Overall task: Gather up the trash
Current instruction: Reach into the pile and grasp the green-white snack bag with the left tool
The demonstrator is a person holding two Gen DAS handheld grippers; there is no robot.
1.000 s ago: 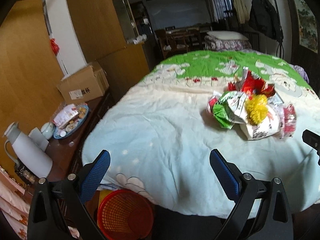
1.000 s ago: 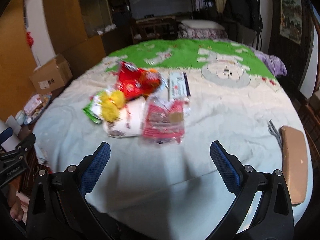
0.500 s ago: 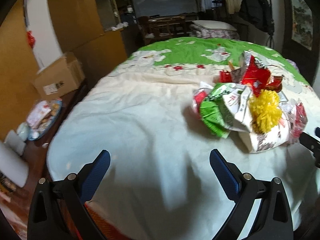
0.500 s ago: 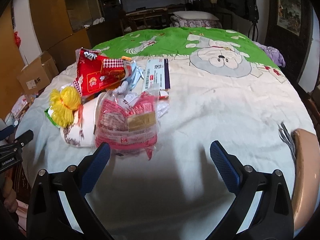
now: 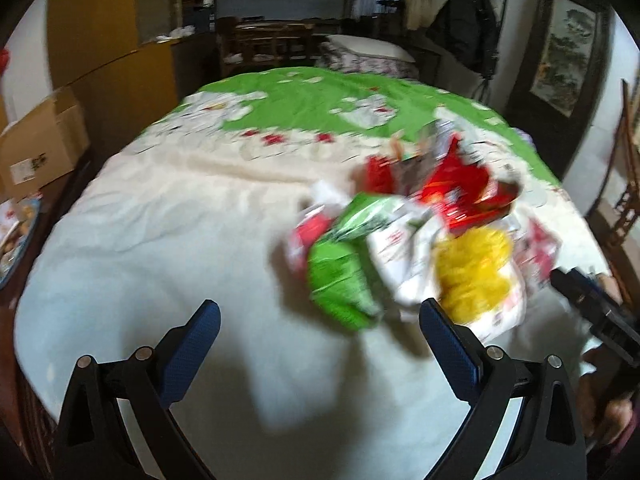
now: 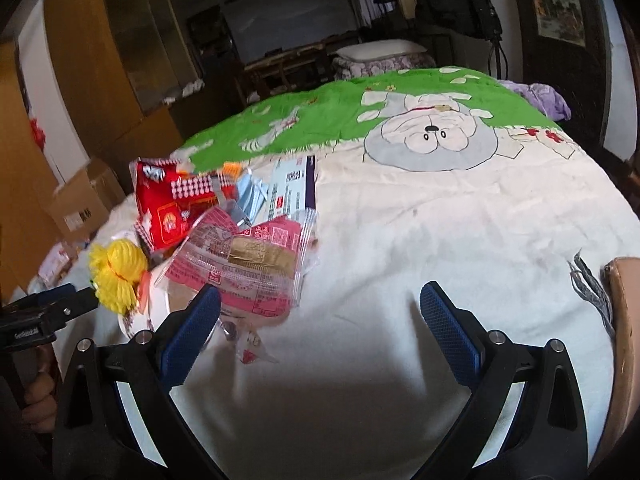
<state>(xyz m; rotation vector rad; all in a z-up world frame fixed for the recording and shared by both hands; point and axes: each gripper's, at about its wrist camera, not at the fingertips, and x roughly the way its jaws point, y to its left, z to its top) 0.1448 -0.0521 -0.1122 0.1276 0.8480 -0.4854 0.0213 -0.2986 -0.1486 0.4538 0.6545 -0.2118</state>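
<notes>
Right tool (image 6: 320, 316) released, left tool (image 5: 320, 332) released; I hold both wide, flanking trash pile (image 6: 240, 256) on bed (image 6: 440, 220) for grabbing.

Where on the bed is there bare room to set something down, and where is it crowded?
Bare: the cream quilt between the pink wrapper and the brown pad at the bed's edge; also the quilt left of the green packet. Crowded: the wrapper heap around the yellow tuft and red bag.

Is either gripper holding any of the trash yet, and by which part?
Nothing is held. The left gripper and right gripper are both open and empty over the bed, near the wrappers.
</notes>
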